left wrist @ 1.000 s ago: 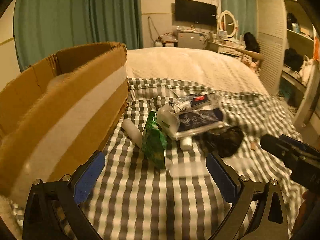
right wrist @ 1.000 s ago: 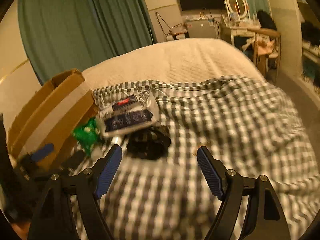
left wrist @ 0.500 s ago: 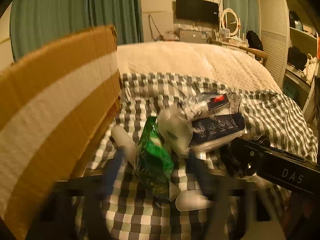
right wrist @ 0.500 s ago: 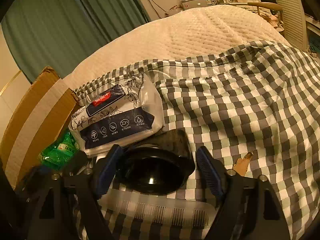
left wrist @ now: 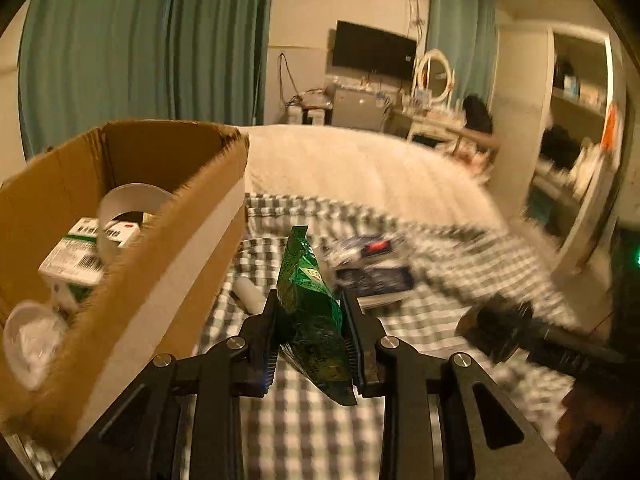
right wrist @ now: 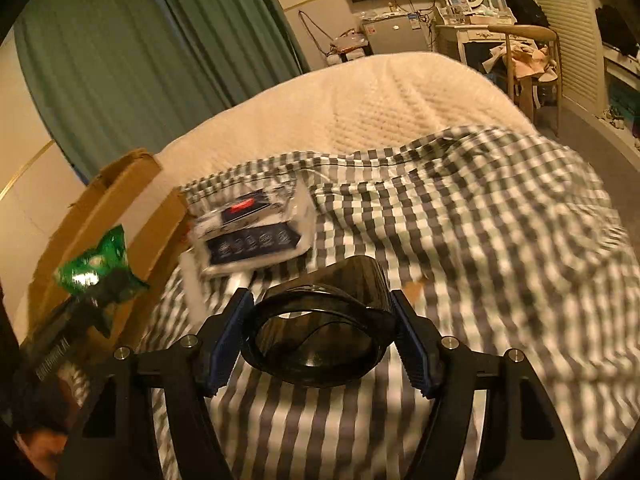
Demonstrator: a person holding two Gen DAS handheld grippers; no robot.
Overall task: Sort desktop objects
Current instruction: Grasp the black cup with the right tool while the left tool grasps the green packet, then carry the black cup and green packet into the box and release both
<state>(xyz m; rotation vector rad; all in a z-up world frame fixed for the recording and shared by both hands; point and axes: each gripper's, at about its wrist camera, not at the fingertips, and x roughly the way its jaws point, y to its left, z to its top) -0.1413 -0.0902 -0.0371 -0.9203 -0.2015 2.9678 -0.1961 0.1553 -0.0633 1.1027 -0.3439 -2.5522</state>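
Grippers mid-sort | left gripper (left wrist: pixel 312 340) clamps green snack packet (left wrist: pixel 310 312), cardboard box (left wrist: pixel 168 248) at ten o'clock | right gripper (right wrist: pixel 320 336) closed on black tape roll (right wrist: pixel 320 336) above checked blanket (right wrist: pixel 480 240) | next, likely: carry both over box, release.

A home bedroom: bed (right wrist: pixel 380 108), curtains (left wrist: pixel 140 52), wall television (left wrist: pixel 374 53), vanity mirror (left wrist: pixel 434 74).

I see a crinkled glossy green foil packet (left wrist: pixel 310 308), a smooth, shiny black plastic ring-shaped container (right wrist: pixel 320 340), a matt brown corrugated cardboard box (left wrist: pixel 160 248) with frayed rough edges, soft checked grey-and-white woven cloth (right wrist: pixel 480 248), and matt black plastic gripper arms with bright metal screws.
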